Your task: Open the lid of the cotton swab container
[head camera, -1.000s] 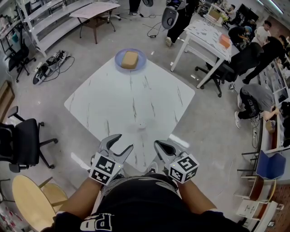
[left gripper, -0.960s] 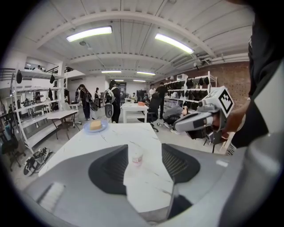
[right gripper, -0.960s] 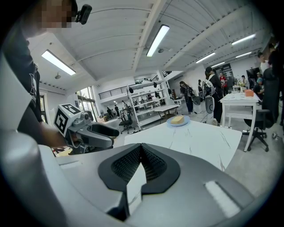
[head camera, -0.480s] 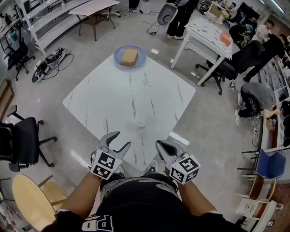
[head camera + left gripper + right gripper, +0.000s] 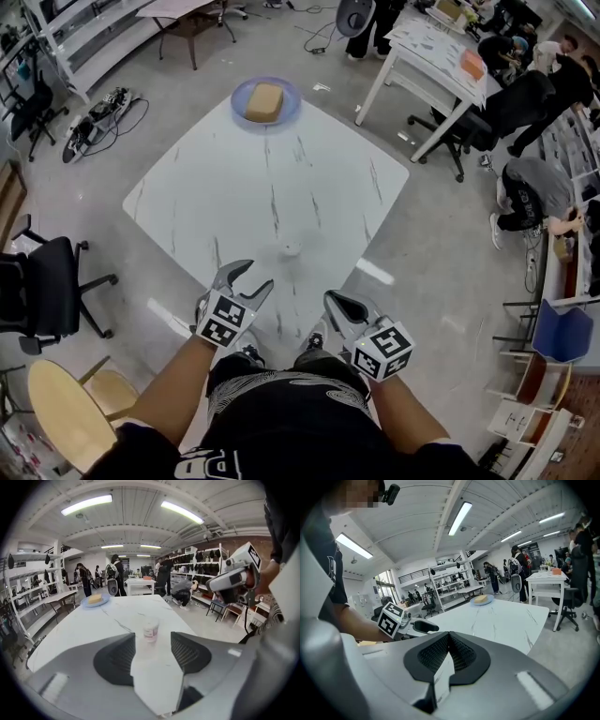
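Observation:
The cotton swab container [image 5: 292, 249] is a small white round tub with its lid on, standing near the front corner of the white marble table [image 5: 234, 178]. My left gripper [image 5: 246, 277] hovers open over the table's near corner, short of the tub. In the left gripper view the tub [image 5: 151, 630] appears ahead between the spread jaws of that gripper [image 5: 153, 637], well clear of both pads. My right gripper [image 5: 339, 305] is shut and empty, to the right of the left one, with its pads meeting [image 5: 449, 637].
A blue plate [image 5: 266, 100] with a tan block sits at the table's far corner. A black office chair [image 5: 47, 291] and a wooden stool [image 5: 66, 412] stand to the left. Another white table [image 5: 431, 56] and several people are at the right.
My left gripper has sunk and edged forward toward the table's near corner. The right gripper has dropped only slightly and stays shut.

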Tool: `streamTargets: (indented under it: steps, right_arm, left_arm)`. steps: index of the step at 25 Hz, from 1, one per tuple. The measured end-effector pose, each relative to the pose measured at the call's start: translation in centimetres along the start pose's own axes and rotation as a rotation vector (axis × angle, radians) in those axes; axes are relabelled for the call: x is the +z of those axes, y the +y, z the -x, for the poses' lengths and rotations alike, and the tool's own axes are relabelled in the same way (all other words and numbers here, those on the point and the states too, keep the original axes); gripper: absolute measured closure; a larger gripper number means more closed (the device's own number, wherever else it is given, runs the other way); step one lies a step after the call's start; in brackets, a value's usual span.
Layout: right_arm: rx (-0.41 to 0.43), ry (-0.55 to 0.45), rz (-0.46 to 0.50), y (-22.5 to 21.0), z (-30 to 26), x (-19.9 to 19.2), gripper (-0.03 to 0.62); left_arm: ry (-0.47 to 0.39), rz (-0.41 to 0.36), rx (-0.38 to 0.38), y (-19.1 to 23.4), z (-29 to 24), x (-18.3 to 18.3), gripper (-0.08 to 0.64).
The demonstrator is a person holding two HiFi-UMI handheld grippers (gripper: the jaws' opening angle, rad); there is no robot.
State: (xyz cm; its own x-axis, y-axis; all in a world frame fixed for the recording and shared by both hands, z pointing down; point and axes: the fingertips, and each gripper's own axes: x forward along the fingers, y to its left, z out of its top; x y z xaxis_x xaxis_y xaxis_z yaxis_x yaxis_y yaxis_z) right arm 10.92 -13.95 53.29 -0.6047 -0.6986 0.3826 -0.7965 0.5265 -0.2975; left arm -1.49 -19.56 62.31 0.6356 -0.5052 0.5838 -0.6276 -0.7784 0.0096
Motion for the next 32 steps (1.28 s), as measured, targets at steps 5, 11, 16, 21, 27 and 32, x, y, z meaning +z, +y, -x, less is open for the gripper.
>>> streamTargets:
  steps: [5, 11, 16, 21, 27, 32]
  right_arm:
    - [-0.008, 0.029, -0.015, -0.9, 0.2, -1.2, 0.592]
    - [-0.016, 0.050, -0.022, -1.8, 0.3, -1.8, 0.592]
    - [-0.023, 0.072, -0.029, -2.5, 0.4, -2.5, 0.592]
    - [-0.038, 0.080, -0.042, -3.2, 0.5, -2.9, 0.592]
    - [-0.034, 0.088, -0.051, -3.2, 0.1, -3.1, 0.592]
    - [-0.023, 0.105, -0.048, -3.3, -0.1, -3.2, 0.592]
  left_arm:
    - [0.025, -0.002, -0.001, 0.3, -2.4, -0.8, 0.272]
    - [0.045, -0.027, -0.017, 0.5, -4.9, -1.6, 0.272]
    - [0.070, -0.040, -0.042, 0.7, -7.4, -2.7, 0.272]
    - [0.095, -0.044, -0.075, 0.5, -9.2, -3.2, 0.262]
    - [0.104, -0.047, -0.086, 0.9, -11.1, -3.5, 0.255]
    - [0.097, -0.056, -0.109, 0.9, -12.6, -2.9, 0.252]
